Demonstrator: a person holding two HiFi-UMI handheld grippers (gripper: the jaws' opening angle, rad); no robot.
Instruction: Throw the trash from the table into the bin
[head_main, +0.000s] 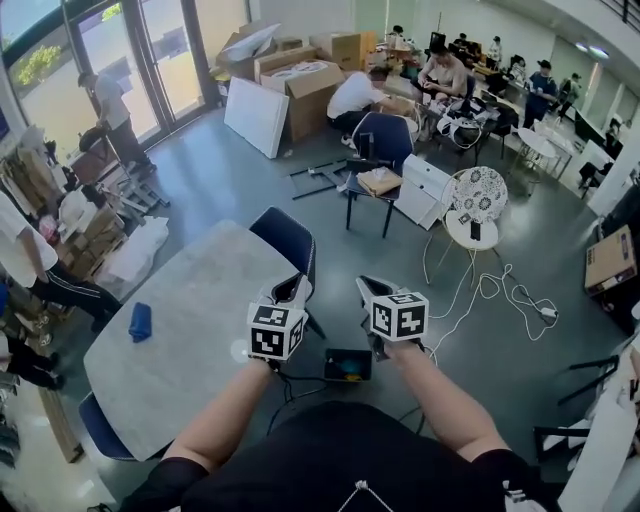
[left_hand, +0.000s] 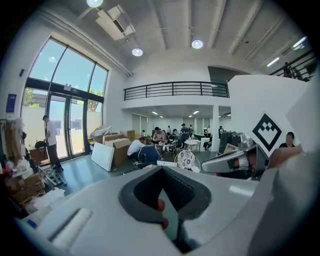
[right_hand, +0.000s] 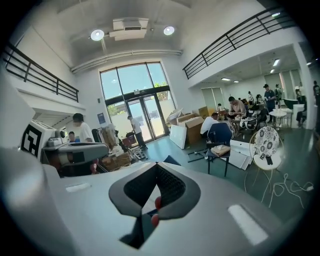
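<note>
Left gripper (head_main: 296, 288): jaws together, empty.
Right gripper (head_main: 367, 286): jaws together, empty.
Trash: small blue crumpled piece (head_main: 140, 321) on the grey rounded table (head_main: 205, 290), apart from grippers.
Bin: black square box (head_main: 347, 352) on floor.

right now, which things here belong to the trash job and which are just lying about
For the job:
- small blue crumpled item, likely the trash
- grey oval table it lies on
- small dark bin on the floor

Just lying about:
- dark blue chair
- white cable on the floor
- round white patterned side table
- brown cardboard boxes
</note>
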